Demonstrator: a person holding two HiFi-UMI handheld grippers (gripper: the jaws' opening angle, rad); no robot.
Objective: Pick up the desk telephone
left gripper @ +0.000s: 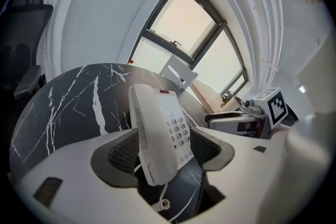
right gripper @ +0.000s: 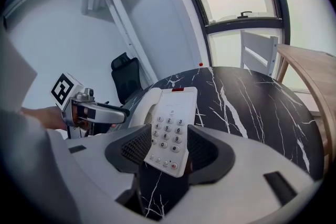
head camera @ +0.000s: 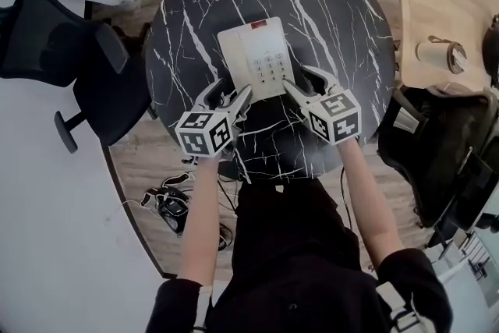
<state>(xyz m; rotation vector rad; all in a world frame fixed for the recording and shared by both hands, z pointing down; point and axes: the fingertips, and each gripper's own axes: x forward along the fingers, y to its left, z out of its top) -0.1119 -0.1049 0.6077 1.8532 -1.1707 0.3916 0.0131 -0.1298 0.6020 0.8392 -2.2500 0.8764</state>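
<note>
my left tongs and right tongs both stand wide, gripping nothing. the desk telephone lies flat on the black marble table, one near corner between my left jaws, the other between my right jaws.

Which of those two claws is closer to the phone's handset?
Left. The left gripper has the handset end between its open jaws; the right gripper straddles the desk telephone's keypad corner.

desk telephone: off-white plastic, smooth, matt
counter: black marble look, white veins, faint sheen
left hand-held gripper pads: dark, ribbed, rough
</note>
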